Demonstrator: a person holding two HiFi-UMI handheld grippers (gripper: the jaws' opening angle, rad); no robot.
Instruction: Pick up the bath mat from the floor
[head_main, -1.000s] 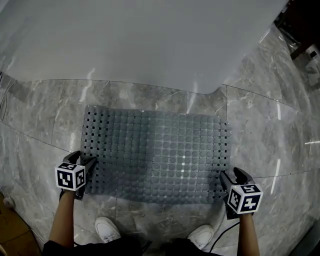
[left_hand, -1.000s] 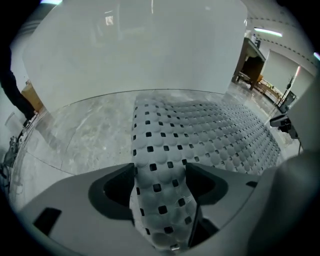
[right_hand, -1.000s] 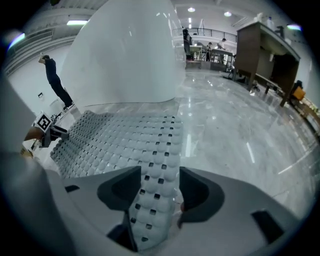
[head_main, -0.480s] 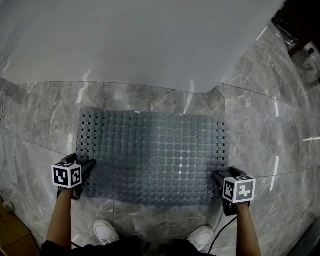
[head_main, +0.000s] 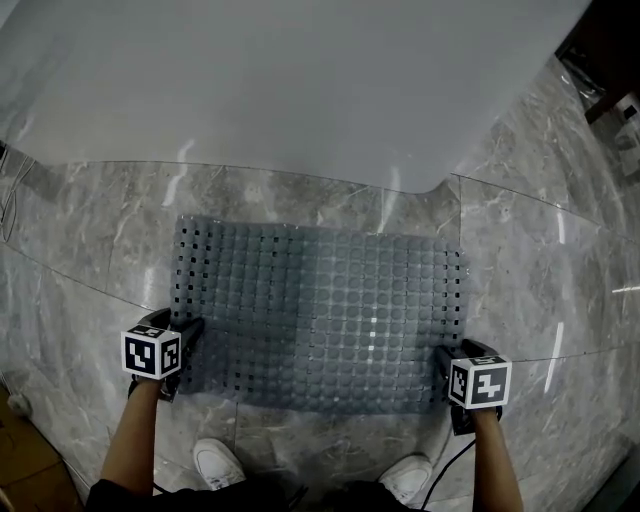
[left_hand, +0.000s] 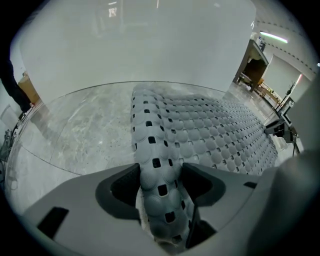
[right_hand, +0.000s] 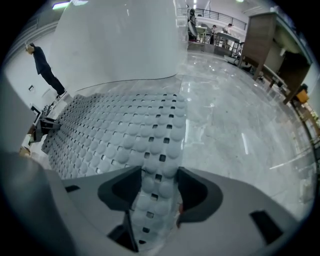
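Note:
A grey bath mat (head_main: 320, 310) with rows of bumps and square holes lies on the marble floor. My left gripper (head_main: 190, 335) is at its near left corner and my right gripper (head_main: 440, 365) at its near right corner. In the left gripper view the mat's edge (left_hand: 159, 165) bulges up between the jaws of the left gripper (left_hand: 160, 172), which have just been closing and now press on it. In the right gripper view a strip of mat (right_hand: 157, 150) runs between the jaws of the right gripper (right_hand: 159, 177), which have also just closed on it.
A large white curved panel (head_main: 300, 80) stands just beyond the mat's far edge. My two white shoes (head_main: 215, 460) (head_main: 405, 470) are at the mat's near edge. Dark furniture (head_main: 610, 60) is at the far right. A person (right_hand: 45, 65) stands far off.
Both grippers have settled onto the mat's near corners. The near left corner now looks rumpled and slightly raised. The mat itself has stayed in place.

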